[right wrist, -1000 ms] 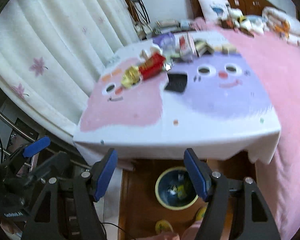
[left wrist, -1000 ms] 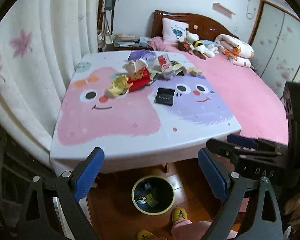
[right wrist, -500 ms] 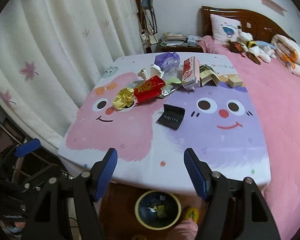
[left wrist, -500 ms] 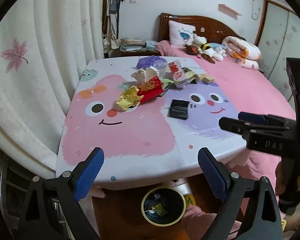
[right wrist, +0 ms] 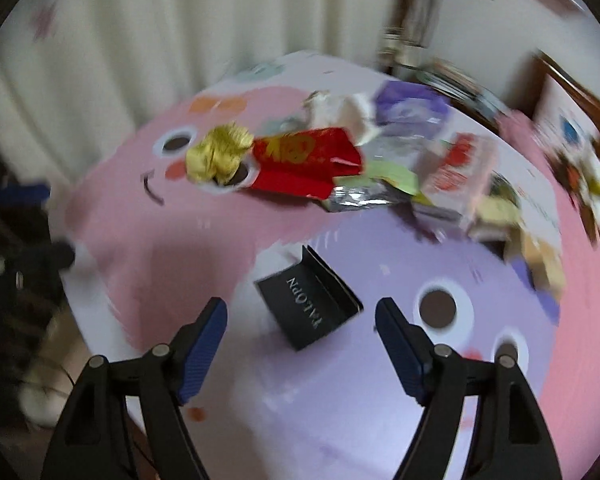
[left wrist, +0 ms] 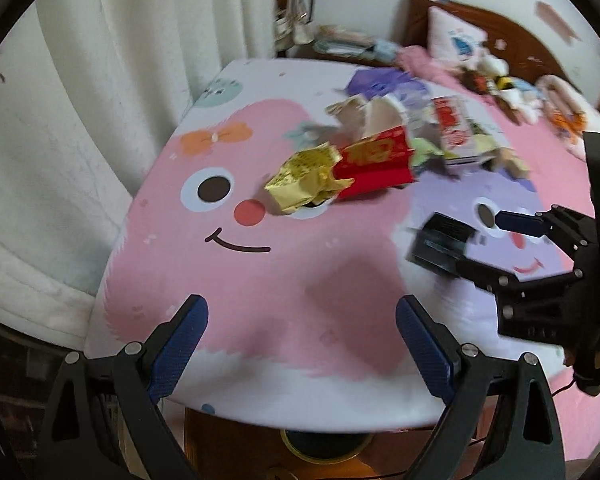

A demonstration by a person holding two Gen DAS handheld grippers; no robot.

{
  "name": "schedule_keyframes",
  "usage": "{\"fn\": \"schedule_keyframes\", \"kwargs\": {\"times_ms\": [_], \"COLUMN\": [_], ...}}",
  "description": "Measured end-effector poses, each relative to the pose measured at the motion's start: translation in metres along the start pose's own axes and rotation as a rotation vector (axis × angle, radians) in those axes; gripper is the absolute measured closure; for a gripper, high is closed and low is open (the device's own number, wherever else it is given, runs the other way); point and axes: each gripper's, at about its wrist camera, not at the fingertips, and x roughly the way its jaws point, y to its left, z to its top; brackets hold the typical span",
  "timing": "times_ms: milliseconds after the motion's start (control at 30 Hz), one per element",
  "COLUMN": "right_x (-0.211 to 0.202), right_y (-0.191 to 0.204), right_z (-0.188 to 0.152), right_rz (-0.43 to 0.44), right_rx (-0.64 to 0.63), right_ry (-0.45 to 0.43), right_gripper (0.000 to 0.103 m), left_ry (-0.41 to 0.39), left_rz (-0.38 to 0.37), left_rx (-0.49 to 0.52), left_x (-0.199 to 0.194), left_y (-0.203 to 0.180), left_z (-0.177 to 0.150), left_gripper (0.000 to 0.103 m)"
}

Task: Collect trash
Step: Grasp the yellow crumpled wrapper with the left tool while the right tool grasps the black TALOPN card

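Both jaws wide open, empty. Right gripper [right wrist: 300, 334] hovers over black box [right wrist: 308, 306] on table [left wrist: 260, 300]. Left gripper [left wrist: 302, 338] near table's front edge. Trash pile [left wrist: 364, 156] mid-table; bin [left wrist: 320, 446] under edge.

I see a table [left wrist: 300, 320] covered by a cloth printed with a pink smiling face and a purple one, its near edge rounded above a wooden floor [left wrist: 236, 452]. On the pink side a crumpled gold wrapper [right wrist: 218, 154] touches a red packet [right wrist: 304, 164], and behind and to the right of these lie a silver foil wrapper [right wrist: 360, 198], white crumpled paper [left wrist: 370, 114], a purple bag [right wrist: 410, 110], and a red-and-white carton [right wrist: 458, 176], all bunched close together. Apart from that heap, nearer to me, a black box [right wrist: 308, 308] lies alone on the purple face, and the rim of a bin [left wrist: 320, 446] shows on the floor under the table's edge.
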Motion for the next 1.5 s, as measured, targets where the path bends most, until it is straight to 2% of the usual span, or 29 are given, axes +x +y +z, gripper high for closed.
{"fn": "schedule_keyframes", "kwargs": {"times_ms": [100, 200, 500, 567, 600, 733, 867, 1100, 1267, 1500], "right_x": [0.018, 0.028, 0.050, 0.055, 0.055, 0.055, 0.056, 0.058, 0.056, 0.055], "right_y": [0.003, 0.006, 0.004, 0.003, 0.002, -0.006, -0.020, -0.056, -0.067, -0.069], "right_z": [0.003, 0.003, 0.003, 0.000, 0.000, 0.003, 0.007, 0.014, 0.015, 0.018], "right_rz": [0.030, 0.054, 0.054, 0.052, 0.065, 0.096, 0.138, 0.212, 0.239, 0.259], "right_rx": [-0.143, -0.228, -0.363, -0.382, -0.379, -0.353, -0.284, -0.050, -0.001, 0.019], "right_ry": [0.026, 0.037, 0.090, 0.113, 0.108, 0.126, 0.147, 0.169, 0.165, 0.160], "right_gripper": [0.026, 0.026, 0.026, 0.030, 0.032, 0.059, 0.061, 0.061, 0.061, 0.061], "left_ry": [0.022, 0.032, 0.026, 0.017, 0.013, 0.020, 0.056, 0.088, 0.123, 0.157], "left_rz": [0.036, 0.059, 0.119, 0.127, 0.133, 0.131, 0.127, 0.087, 0.020, -0.009], "left_rx": [-0.037, -0.076, -0.095, -0.081, -0.069, 0.014, 0.101, 0.148, 0.209, 0.305], "left_x": [0.012, 0.020, 0.033, 0.034, 0.034, 0.046, 0.066, 0.096, 0.116, 0.141], "left_y": [-0.001, 0.000, 0.008, 0.008, 0.008, 0.004, -0.001, 0.006, 0.006, -0.011], "left_z": [0.001, 0.001, 0.012, 0.018, 0.021, 0.036, 0.049, 0.078, 0.094, 0.106], "left_gripper": [0.009, 0.009, 0.009, 0.009, 0.009, 0.009, 0.009, 0.009, 0.009, 0.009]}}
